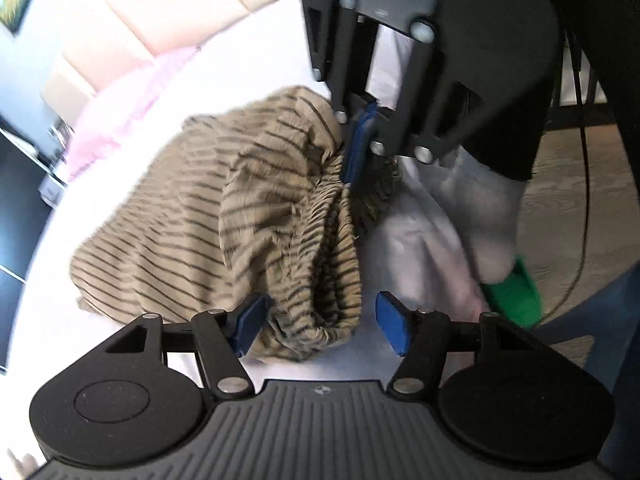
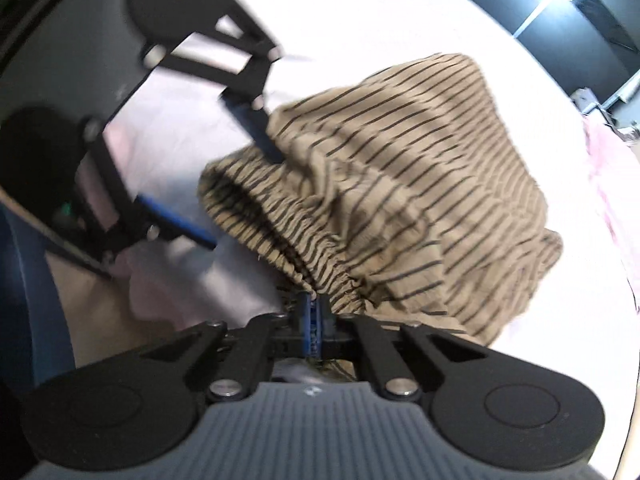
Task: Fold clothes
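Right gripper jaws clamped on crinkled striped tan garment waistband, left gripper jaws apart

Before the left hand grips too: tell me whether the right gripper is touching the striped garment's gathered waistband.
Touching. The right wrist view shows the right gripper shut on the gathered waistband of the striped garment.

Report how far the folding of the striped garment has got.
Nothing looks folded yet: the striped garment lies bunched on the white bed. In hand: the right tongs are shut on its gathered waistband, and the left tongs stand open around it. Spreading and folding remain.
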Demonstrator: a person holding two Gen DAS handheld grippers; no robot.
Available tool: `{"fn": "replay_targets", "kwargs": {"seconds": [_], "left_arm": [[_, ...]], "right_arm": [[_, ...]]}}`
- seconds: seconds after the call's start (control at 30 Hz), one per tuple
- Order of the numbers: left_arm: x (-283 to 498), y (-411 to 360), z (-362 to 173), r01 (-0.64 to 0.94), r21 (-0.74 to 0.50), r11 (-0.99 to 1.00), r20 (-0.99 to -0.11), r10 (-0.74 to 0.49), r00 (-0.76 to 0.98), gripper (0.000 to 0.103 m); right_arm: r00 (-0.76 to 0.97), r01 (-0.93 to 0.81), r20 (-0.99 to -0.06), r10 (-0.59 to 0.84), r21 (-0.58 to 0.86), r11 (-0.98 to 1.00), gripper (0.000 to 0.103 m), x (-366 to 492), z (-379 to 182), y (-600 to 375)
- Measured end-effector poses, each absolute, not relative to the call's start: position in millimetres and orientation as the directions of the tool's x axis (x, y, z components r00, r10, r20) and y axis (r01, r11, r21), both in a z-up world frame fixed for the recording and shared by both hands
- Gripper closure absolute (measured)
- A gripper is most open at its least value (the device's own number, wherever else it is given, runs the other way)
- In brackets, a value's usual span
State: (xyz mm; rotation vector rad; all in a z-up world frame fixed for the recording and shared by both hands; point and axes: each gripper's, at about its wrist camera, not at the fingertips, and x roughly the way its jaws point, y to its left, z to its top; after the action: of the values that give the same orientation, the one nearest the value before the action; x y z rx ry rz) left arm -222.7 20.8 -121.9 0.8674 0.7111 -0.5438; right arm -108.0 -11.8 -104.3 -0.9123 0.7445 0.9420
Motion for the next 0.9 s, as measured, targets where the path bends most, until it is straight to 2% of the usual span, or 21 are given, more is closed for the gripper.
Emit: {"fn": "replay_targets", "kwargs": {"seconds": [0.07,0.13,0.2,0.27,0.3,0.33,0.5,0.6,0.73,0.83,0.9], "left_arm": [[-222,15,-129,0.656,0.557,0.510,-0.722,-0.093,0.686,0.043],[-218,14,-138,0.640,0.588,0.495,-0.717,-0.047,0.695,0.056],[-213,16,-140,0.639,0.577,0.509,-0.730,-0.029,0.682,0.079],[-200,21,-138,0.641,0.532,0.553,-0.754,-0.036,0.656,0.083],[-196,22,-136,0.640,0.509,0.576,-0.764,-0.041,0.644,0.084],[-192,24,-133,0.639,0.477,0.603,-0.776,-0.052,0.628,0.085],[-175,36,-118,0.619,0.350,0.703,-0.818,-0.093,0.568,0.086],[-162,43,-113,0.612,0.329,0.719,-0.821,-0.103,0.562,0.087],[-164,38,-115,0.618,0.334,0.712,-0.820,-0.105,0.563,0.087],[-172,30,-120,0.616,0.368,0.696,-0.803,-0.096,0.589,0.081],[-178,25,-126,0.613,0.399,0.682,-0.786,-0.090,0.611,0.075]], "right_arm": [[0.407,-0.901,-0.841,0.356,-0.306,0.306,0.100,-105,-101,-13],[0.408,-0.902,-0.843,0.351,-0.314,0.294,0.100,-106,-104,-13],[0.413,-0.904,-0.840,0.351,-0.332,0.271,0.098,-109,-105,-14],[0.419,-0.904,-0.832,0.363,-0.346,0.251,0.082,-114,-105,-14],[0.426,-0.902,-0.826,0.368,-0.358,0.240,0.057,-114,-105,-14],[0.431,-0.901,-0.822,0.373,-0.368,0.228,0.049,-114,-106,-13],[0.449,-0.893,-0.817,0.363,-0.427,0.144,0.050,-118,-117,-2],[0.500,-0.862,-0.805,0.318,-0.498,0.096,0.052,-118,-134,5],[0.522,-0.850,-0.801,0.293,-0.514,0.110,0.077,-111,-141,5],[0.530,-0.847,-0.800,0.280,-0.512,0.141,0.087,-104,-141,5],[0.551,-0.834,-0.787,0.277,-0.530,0.153,0.088,-102,-141,5]]}}
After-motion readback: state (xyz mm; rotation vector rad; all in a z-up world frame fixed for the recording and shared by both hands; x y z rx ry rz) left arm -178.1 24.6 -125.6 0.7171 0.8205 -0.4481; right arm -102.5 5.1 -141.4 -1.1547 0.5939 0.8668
